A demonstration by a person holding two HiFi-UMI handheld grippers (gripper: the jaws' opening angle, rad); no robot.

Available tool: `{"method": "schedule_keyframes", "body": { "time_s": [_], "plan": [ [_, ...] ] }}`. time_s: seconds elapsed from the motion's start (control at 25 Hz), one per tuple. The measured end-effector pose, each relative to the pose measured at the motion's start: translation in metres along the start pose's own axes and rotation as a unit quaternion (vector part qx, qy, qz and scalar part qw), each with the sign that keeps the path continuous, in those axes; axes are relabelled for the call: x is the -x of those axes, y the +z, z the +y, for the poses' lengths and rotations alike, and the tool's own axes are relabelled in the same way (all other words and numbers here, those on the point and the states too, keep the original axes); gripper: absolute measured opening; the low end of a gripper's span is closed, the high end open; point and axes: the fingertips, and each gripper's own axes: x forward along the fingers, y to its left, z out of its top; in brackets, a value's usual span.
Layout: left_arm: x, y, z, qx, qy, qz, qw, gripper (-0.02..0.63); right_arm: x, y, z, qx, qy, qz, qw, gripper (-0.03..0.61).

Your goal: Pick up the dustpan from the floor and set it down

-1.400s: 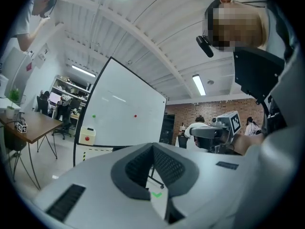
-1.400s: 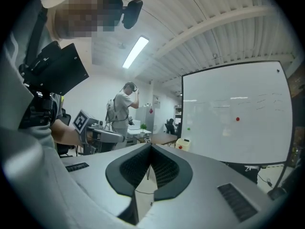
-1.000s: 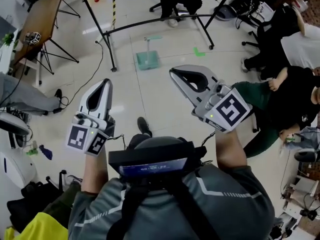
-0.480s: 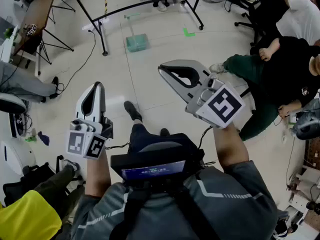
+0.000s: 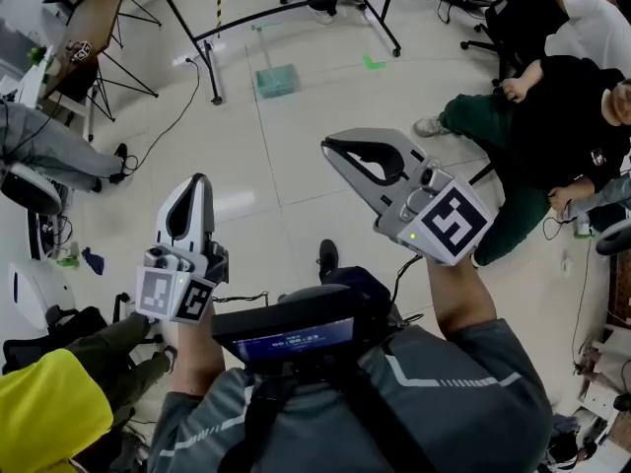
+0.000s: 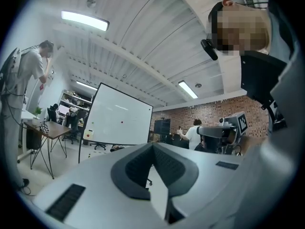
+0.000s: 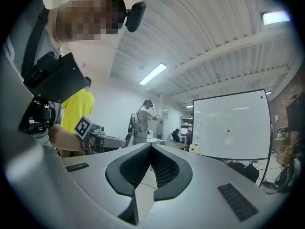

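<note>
The dustpan [image 5: 276,79] is pale green with an upright handle; it stands on the light floor far ahead, near a black frame. Both grippers are held level in front of me, well short of it. In the head view my left gripper [image 5: 200,178] is at the left and my right gripper [image 5: 329,147] at the right. In the left gripper view the left gripper [image 6: 153,144] has its jaws together with nothing between them. The right gripper [image 7: 151,145] looks the same in its own view. Neither gripper view shows the dustpan.
A black tubular frame [image 5: 203,62] with a whiteboard stands just behind the dustpan. A wooden table [image 5: 87,23] is at the upper left. A seated person [image 5: 537,116] fills the right side and a person in yellow [image 5: 49,417] the lower left. A cable [image 5: 168,116] runs over the floor.
Both grippers have travelled across the room together, staying level and shut. The floor has slid under them, and the dustpan now sits higher and further left in the head view.
</note>
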Motion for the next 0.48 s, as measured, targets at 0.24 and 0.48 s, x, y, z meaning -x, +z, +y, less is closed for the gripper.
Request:
{"method": "schedule_keyframes", "body": {
  "time_s": [0.24, 0.48],
  "plan": [
    [0.146, -0.016, -0.007, 0.022, 0.004, 0.009, 0.9997, 0.023, 0.005, 0.0, 0.128, -0.004, -0.011, 0.009, 1.0, 0.014],
    [0.292, -0.021, -0.024, 0.019, -0.038, 0.018, 0.9989, 0.023, 0.018, 0.006, 0.276, 0.007, -0.043, 0.013, 0.999, 0.015]
  ]
}}
